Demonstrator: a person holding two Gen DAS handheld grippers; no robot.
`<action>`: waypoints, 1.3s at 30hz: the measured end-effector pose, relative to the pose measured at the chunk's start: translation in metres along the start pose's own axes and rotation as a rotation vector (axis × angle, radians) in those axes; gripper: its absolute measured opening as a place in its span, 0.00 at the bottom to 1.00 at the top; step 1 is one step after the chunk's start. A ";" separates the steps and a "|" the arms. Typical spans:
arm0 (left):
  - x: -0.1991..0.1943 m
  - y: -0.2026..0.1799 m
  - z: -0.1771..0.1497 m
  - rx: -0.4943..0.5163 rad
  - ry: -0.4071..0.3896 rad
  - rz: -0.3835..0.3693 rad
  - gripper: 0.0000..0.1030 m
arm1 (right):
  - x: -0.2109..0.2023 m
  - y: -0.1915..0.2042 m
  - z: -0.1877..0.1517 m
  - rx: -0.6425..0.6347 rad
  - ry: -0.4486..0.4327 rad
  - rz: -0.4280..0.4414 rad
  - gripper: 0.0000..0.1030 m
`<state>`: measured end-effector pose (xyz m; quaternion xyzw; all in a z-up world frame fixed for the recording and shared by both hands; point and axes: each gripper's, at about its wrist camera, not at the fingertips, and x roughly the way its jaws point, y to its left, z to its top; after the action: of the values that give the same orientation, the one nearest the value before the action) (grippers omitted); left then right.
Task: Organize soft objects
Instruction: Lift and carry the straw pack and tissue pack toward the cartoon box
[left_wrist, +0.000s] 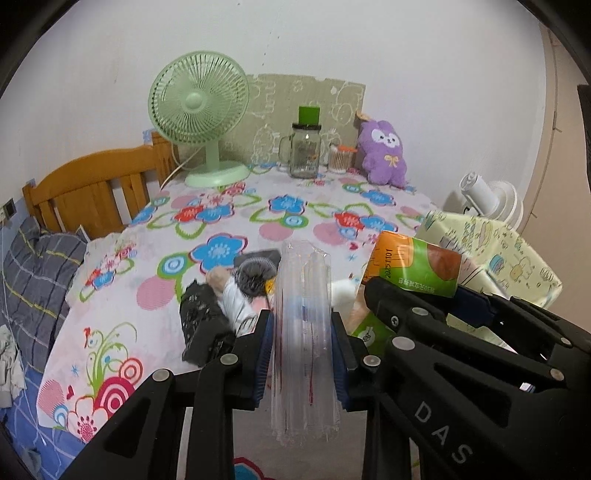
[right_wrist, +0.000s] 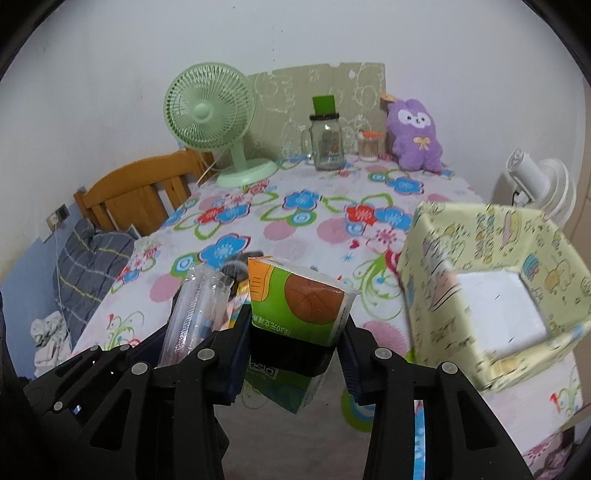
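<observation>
Above the flowered cloth (left_wrist: 155, 266), a clear straw pack (left_wrist: 303, 332) is pinched by the left gripper (left_wrist: 303, 343) and a tissue pack (right_wrist: 301, 302) is clamped by the right gripper (right_wrist: 295, 354), just beside the open yellow box (right_wrist: 491, 295), whose near rim is seen low at right.

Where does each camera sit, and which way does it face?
Left wrist: sits on the left tool, faces across the table to the fan; own tool grips a clear pack; right tool alongside.
Right wrist: sits on the right tool, same direction; grips a tissue pack; left tool visible.
Shared: fan, jar, purple plush, yellow box.
</observation>
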<state>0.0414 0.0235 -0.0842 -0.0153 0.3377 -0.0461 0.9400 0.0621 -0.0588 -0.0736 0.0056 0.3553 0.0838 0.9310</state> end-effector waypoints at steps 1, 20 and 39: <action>-0.002 -0.001 0.002 0.001 -0.005 -0.001 0.28 | -0.002 -0.001 0.002 0.000 -0.005 -0.001 0.45; -0.039 -0.030 0.045 0.008 -0.082 -0.015 0.28 | -0.053 -0.016 0.047 -0.024 -0.098 0.008 0.45; -0.034 -0.086 0.068 0.042 -0.127 -0.049 0.28 | -0.074 -0.070 0.070 -0.020 -0.137 -0.043 0.45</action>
<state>0.0518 -0.0591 -0.0052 -0.0068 0.2760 -0.0749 0.9582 0.0647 -0.1366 0.0228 -0.0057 0.2901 0.0668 0.9546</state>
